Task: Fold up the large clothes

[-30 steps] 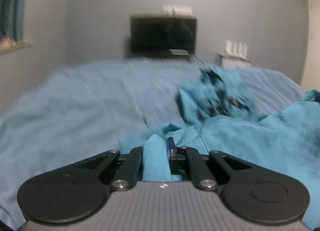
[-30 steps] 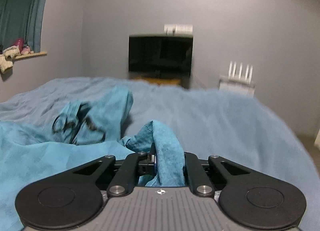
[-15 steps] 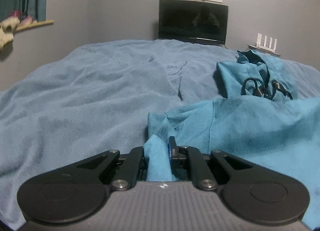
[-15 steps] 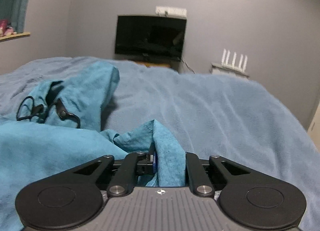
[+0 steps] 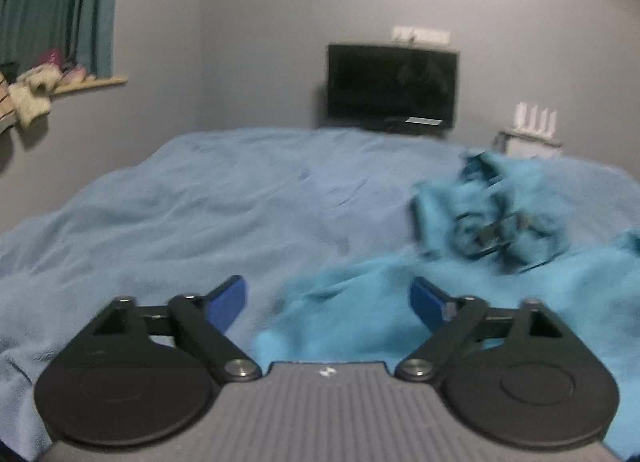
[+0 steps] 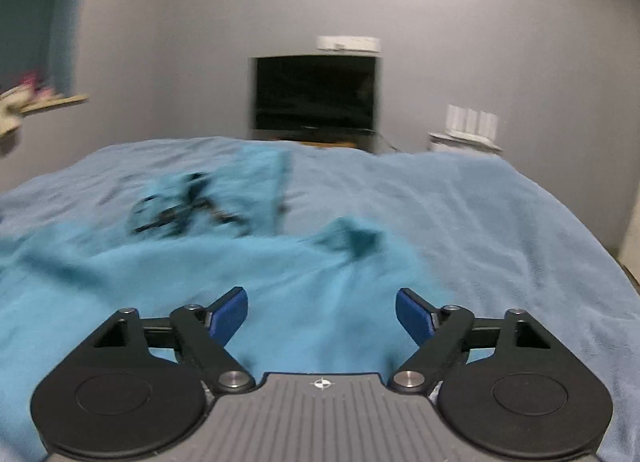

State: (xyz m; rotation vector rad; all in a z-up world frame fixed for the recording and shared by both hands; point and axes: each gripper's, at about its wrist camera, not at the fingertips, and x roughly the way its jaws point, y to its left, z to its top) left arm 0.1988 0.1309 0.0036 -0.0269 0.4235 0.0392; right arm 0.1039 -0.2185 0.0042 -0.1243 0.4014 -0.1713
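Blurred garment [image 5: 480,222], black cords indistinct

Bedroom, dim and even lighting, plain grey walls.
A bed [image 5: 208,214] under a light blue blanket fills the near and middle ground. A dark television [image 5: 392,86] stands at the far wall, a white strip [image 5: 420,33] fixed above it. A white router with upright antennas [image 5: 534,118] sits far right. On the left, a teal curtain [image 5: 60,6] hangs over a cluttered window ledge [image 5: 92,83].
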